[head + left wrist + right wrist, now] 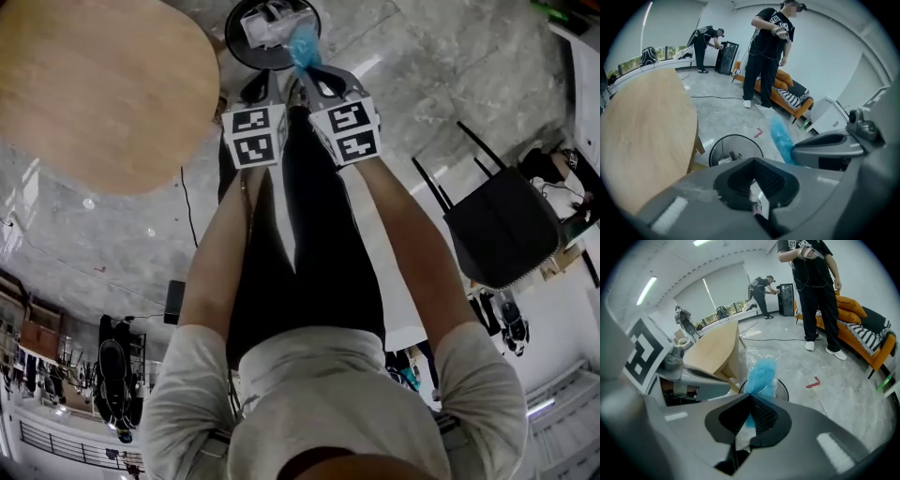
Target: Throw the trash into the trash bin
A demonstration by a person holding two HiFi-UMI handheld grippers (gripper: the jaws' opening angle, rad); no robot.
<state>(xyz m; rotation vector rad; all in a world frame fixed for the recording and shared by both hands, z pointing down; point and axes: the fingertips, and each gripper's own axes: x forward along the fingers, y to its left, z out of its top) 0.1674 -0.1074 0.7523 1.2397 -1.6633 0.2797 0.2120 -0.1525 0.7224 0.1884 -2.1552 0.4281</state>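
Right now blue trash in clear wrap is hanging over black trash bin, which is already holding other waste. Right gripper is clamping wrap's lower end, jaws pinching tight on plastic. Left gripper is hovering just beside it, jaws pressing together on nothing. Bin is standing on grey marbled floor near round wooden table. Black chair is sitting well apart at right. Person is standing by orange sofa.

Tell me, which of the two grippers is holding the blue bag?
The right gripper: its jaws are shut on the blue bag, held above the trash bin. The left gripper beside it is shut with nothing in it.
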